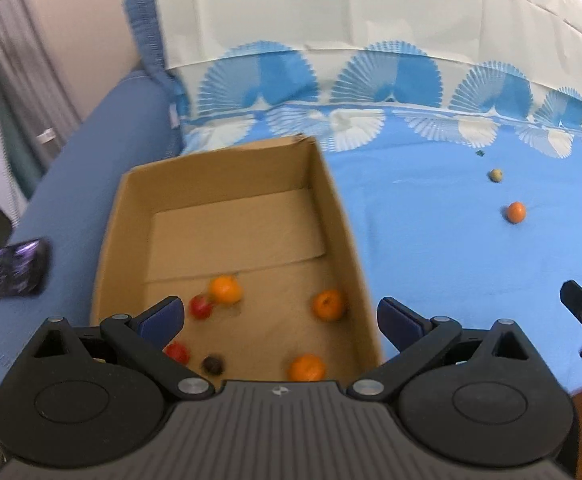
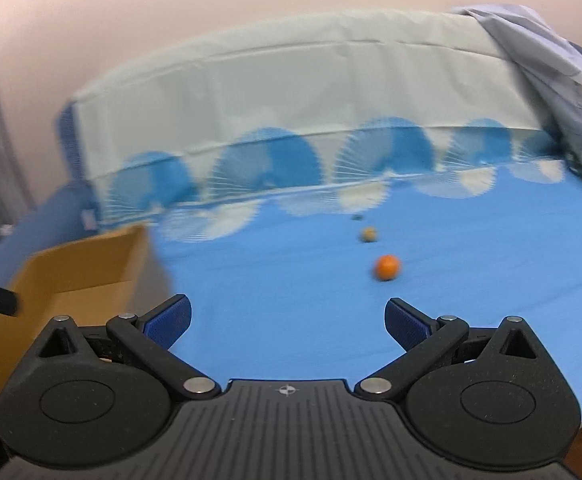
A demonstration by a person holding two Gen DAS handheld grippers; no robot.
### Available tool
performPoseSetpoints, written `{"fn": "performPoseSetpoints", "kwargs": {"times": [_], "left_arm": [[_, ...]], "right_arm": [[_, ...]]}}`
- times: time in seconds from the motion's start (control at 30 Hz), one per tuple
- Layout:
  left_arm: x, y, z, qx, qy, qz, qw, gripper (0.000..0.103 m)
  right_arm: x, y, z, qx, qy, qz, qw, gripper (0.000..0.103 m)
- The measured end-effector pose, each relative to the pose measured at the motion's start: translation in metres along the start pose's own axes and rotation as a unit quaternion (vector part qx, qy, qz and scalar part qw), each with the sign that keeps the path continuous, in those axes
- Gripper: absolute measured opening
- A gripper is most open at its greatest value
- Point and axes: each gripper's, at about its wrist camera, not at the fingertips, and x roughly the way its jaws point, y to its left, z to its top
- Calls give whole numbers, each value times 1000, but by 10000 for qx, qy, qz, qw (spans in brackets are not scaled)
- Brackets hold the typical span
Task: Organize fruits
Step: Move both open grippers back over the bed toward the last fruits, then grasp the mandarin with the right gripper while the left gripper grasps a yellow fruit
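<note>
Nearest to us, the left gripper (image 1: pixel 279 316) hung with its jaws spread wide and nothing between them, over the near end of the cardboard box (image 1: pixel 331 184). Inside the box lay three oranges (image 1: pixel 225 289), two red fruits (image 1: pixel 200 306) and a small dark one (image 1: pixel 213 364), all loose on the bottom. The right gripper (image 2: pixel 287 320) was likewise wide open and empty, facing across the bed (image 2: pixel 291 288). Two fruits were left out on the blue sheet: an orange (image 2: pixel 387 266) ahead and a little to the right of the gripper, and a small pale fruit (image 2: pixel 369 234) just beyond it, both well apart from the box. We judged the orange the next pick for the right gripper. We would line the open jaws up either side of it, come down low so it cannot roll on the soft sheet, and close gently around its middle.
</note>
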Motion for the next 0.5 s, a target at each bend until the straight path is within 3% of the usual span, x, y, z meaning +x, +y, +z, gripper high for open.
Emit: {"fn": "performPoseSetpoints", "kwargs": {"times": [0.17, 0.3, 0.5], "left_arm": [[49, -35, 40, -8, 54, -97, 9999, 103], [90, -67, 69, 163, 96, -233, 9995, 103], [146, -110, 102, 245, 175, -282, 9991, 103]], "right_arm": [[90, -48, 8, -41, 223, -609, 9979, 102], [162, -74, 7, -179, 459, -809, 9955, 102], [238, -94, 1, -235, 827, -900, 9922, 102]]}}
